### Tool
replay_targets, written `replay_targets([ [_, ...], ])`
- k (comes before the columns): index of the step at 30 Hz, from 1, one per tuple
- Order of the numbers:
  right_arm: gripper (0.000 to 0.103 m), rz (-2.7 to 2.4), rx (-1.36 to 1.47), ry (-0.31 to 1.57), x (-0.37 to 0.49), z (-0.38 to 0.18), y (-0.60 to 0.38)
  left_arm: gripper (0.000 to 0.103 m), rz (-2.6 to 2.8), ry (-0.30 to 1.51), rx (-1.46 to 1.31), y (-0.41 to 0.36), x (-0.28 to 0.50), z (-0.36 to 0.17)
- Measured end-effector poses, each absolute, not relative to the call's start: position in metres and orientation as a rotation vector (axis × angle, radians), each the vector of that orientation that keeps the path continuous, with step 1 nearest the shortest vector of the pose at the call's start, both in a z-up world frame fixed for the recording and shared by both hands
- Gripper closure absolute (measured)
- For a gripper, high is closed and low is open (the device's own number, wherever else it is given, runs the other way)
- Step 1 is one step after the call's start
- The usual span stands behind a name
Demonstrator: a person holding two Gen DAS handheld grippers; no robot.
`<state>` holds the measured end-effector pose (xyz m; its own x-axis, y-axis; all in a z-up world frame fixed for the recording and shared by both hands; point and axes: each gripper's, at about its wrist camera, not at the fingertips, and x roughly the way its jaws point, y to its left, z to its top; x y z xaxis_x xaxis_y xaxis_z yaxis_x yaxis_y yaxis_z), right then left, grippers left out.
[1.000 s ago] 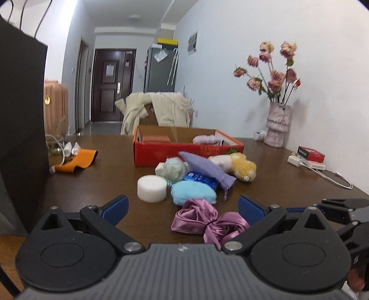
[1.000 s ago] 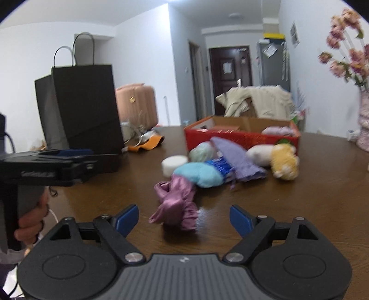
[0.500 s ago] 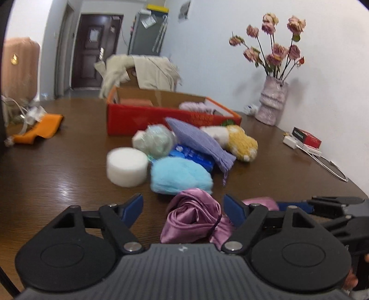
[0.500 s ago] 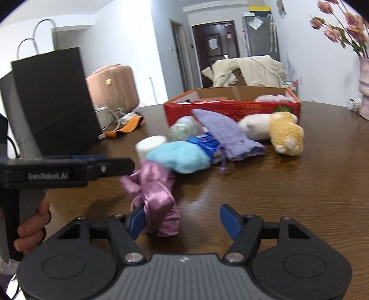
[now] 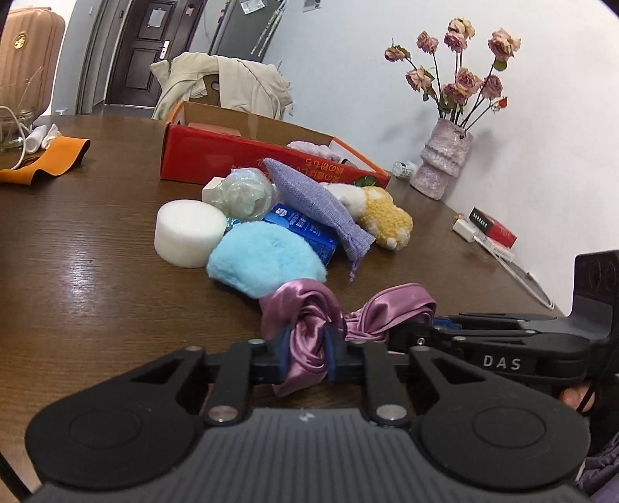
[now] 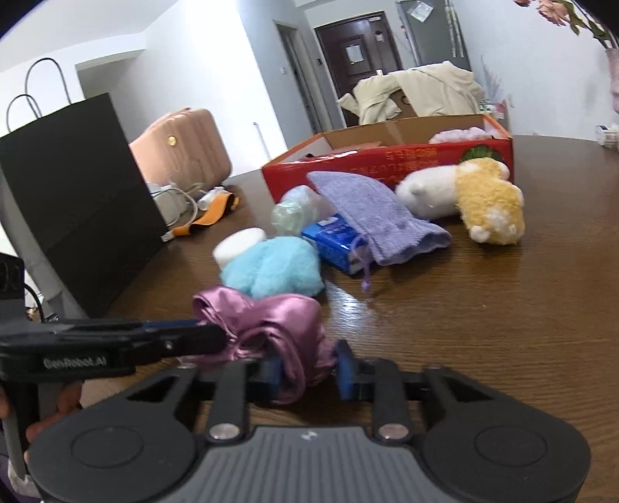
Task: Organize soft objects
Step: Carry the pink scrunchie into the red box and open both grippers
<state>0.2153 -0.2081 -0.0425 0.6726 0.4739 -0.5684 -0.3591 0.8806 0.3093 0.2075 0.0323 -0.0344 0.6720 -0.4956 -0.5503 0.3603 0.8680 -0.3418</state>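
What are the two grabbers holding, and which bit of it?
Both hold the pink satin bow. The left gripper pinches one loop; the right gripper has just closed on the other loop, with the bow low over the table.

We take this for a lived-in home, likely a flat's dining area. A dark wooden table [image 5: 77, 278] fills the lower frame; at upper right a vase of dried roses [image 5: 445, 158] stands against a white wall. At upper left a dark entrance door [image 5: 135, 50] closes a hallway, beside a pink suitcase [image 5: 27, 50]. At top centre a cream coat [image 5: 232, 85] is draped over something, before a grey fridge [image 5: 240, 23].
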Motion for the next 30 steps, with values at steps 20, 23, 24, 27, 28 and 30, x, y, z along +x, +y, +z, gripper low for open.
replay_targets([
  [20, 0.085, 0.515, 0.069, 0.476, 0.242, 0.066, -0.236, 0.088, -0.523, 0.509, -0.158, 0.003, 0.265, 0.086],
  [23, 0.085, 0.518, 0.063, 0.493, 0.312, 0.091, -0.243, 0.088, -0.497, 0.530, -0.165, -0.007, 0.338, 0.108],
  [24, 0.085, 0.517, 0.073, 0.516, 0.343, 0.099, -0.245, 0.088, -0.490, 0.540, -0.166, -0.011, 0.364, 0.113],
  [27, 0.085, 0.480, 0.111, 0.563, 0.425, 0.110, -0.251, 0.088, -0.469, 0.571, -0.164, -0.022, 0.440, 0.112],
  [28, 0.085, 0.467, 0.128, 0.584, 0.452, 0.110, -0.252, 0.088, -0.469, 0.585, -0.169, -0.024, 0.464, 0.107],
  [30, 0.085, 0.426, 0.173, 0.630, 0.504, 0.101, -0.254, 0.088, -0.449, 0.653, -0.217, -0.025, 0.516, 0.090],
])
